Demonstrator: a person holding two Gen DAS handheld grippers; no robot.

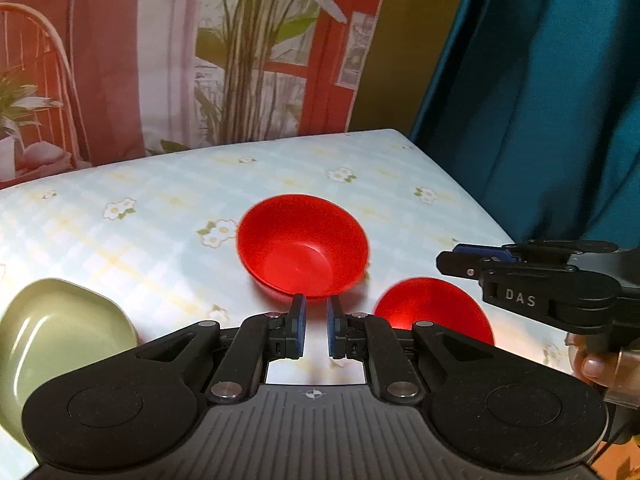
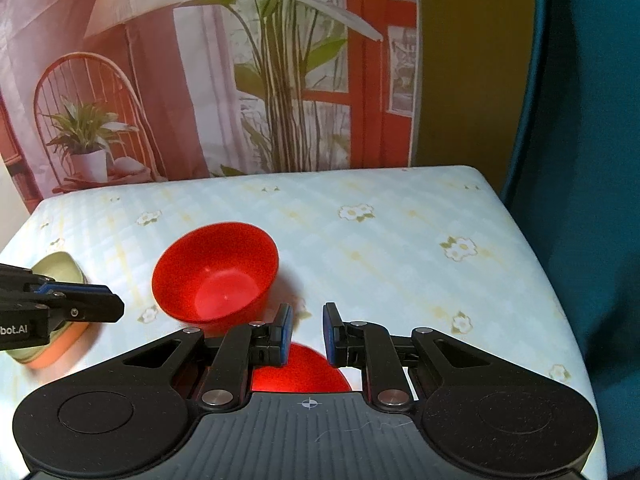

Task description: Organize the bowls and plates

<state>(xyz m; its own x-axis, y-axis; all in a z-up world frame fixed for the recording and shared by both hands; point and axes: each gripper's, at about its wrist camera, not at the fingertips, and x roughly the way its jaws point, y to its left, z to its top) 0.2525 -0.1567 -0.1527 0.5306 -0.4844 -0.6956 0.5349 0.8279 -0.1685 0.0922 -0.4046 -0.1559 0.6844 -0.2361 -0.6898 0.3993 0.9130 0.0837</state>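
Observation:
A red bowl [image 1: 302,246] stands upright on the floral table; it also shows in the right wrist view [image 2: 216,272]. A second red bowl [image 1: 432,308] lies nearer, partly hidden under my right gripper [image 2: 306,312]. A pale green dish [image 1: 60,332] with an orange outer side sits at the left [image 2: 60,268]. My left gripper [image 1: 316,306] is open and empty, its tips just short of the first bowl's near rim. My right gripper is open and empty above the second bowl [image 2: 300,372]. The right gripper also shows from the side in the left wrist view [image 1: 460,262].
The table [image 2: 400,240] has a light blue cloth with flowers. A printed backdrop [image 2: 240,80] hangs behind it and a teal curtain [image 1: 540,100] hangs to the right. The table's right edge lies close to the curtain.

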